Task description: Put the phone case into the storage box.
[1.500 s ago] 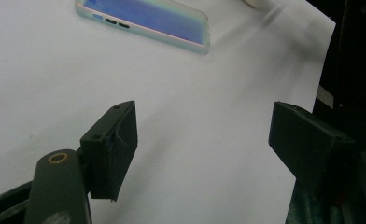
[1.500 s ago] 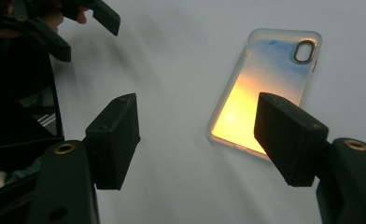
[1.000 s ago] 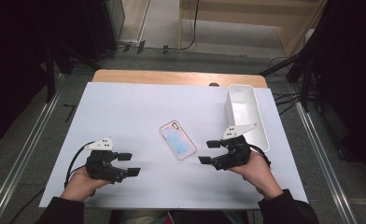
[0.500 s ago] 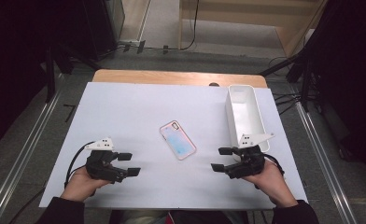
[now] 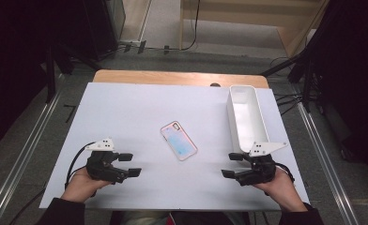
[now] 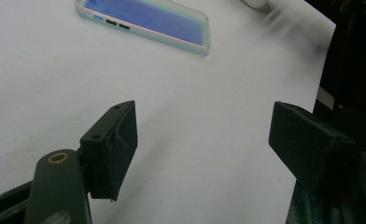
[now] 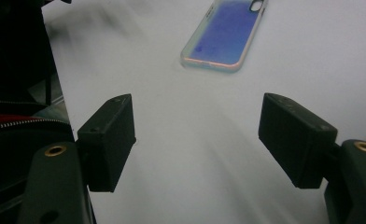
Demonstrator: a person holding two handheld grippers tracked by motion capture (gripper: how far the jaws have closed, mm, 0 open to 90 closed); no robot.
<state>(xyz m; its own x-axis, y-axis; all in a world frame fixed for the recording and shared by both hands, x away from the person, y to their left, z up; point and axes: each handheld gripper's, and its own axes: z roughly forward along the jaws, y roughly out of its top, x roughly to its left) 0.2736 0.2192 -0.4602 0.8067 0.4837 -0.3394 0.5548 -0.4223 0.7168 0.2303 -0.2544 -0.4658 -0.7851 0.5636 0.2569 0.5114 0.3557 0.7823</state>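
My left hand-held gripper (image 5: pixel 129 164) rests low on the bench (image 5: pixel 140 108), nearer to me than the phone case (image 5: pixel 178 140) and off to its left, jaws spread with nothing between them. My right hand-held gripper (image 5: pixel 229 165) sits likewise nearer than the case and to its right, also released and empty. Its black pads (image 7: pixel 107 140) are blocky and matte, with flat inner faces.

The phone case lies flat near the middle of the bench, between my two tools and a little beyond them, well apart from both. It is a thin, rounded rectangle with a pale translucent rim and a blue-to-pink sheen, with a camera cut-out (image 7: pixel 256 5) at its far end. I judge it light, slightly flexible and rather slick, and so shallow that pads coming straight down would find little edge. Taking it across the two long sides, near the middle of its length, looks safest.

Beyond the case and to its right stands a long white tray (image 5: pixel 233 119), plain, smooth-walled and empty.
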